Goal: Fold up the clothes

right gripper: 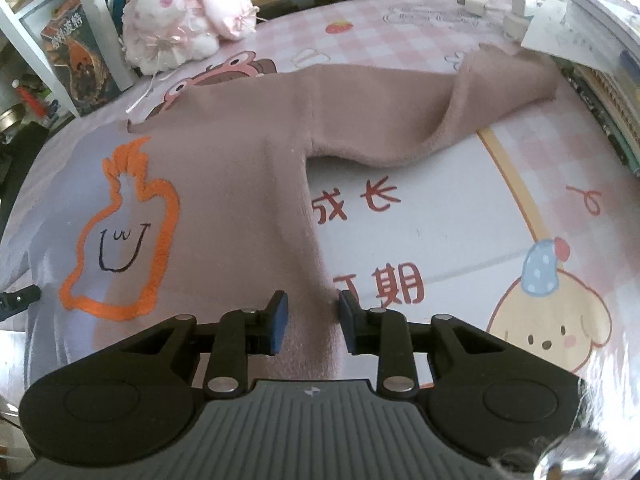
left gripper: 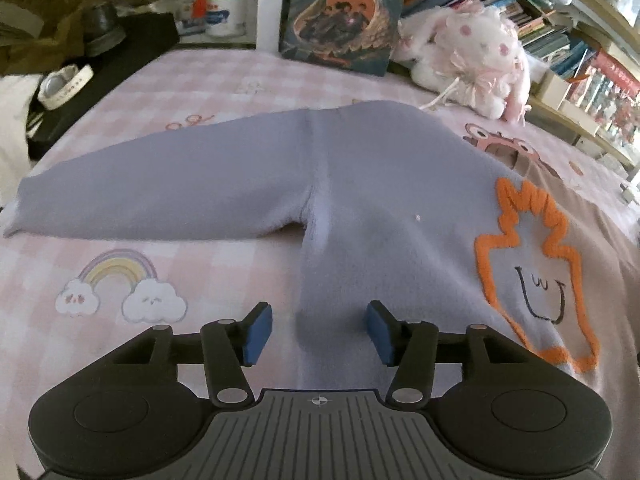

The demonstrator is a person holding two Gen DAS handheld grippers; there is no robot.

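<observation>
A fleece sweater lies flat on a pink checked bedsheet (left gripper: 200,80). Its left half is lilac (left gripper: 380,200), its right half dusty pink (right gripper: 248,148), with an orange-outlined smiling patch (left gripper: 536,280) (right gripper: 120,240) on the chest. The lilac sleeve (left gripper: 160,196) stretches out to the left; the pink sleeve (right gripper: 472,96) stretches to the right with a raised fold. My left gripper (left gripper: 319,330) is open over the lilac side edge near the hem. My right gripper (right gripper: 313,322) is open astride the pink side edge near the hem. Neither holds cloth.
A white and pink plush toy (left gripper: 472,48) (right gripper: 180,20) sits beyond the sweater's collar. A boxed book (left gripper: 344,12) stands beside it. Bookshelves (left gripper: 560,20) line the far side. Books and papers (right gripper: 600,60) lie near the pink sleeve's end. A white roll (left gripper: 64,84) rests at the left.
</observation>
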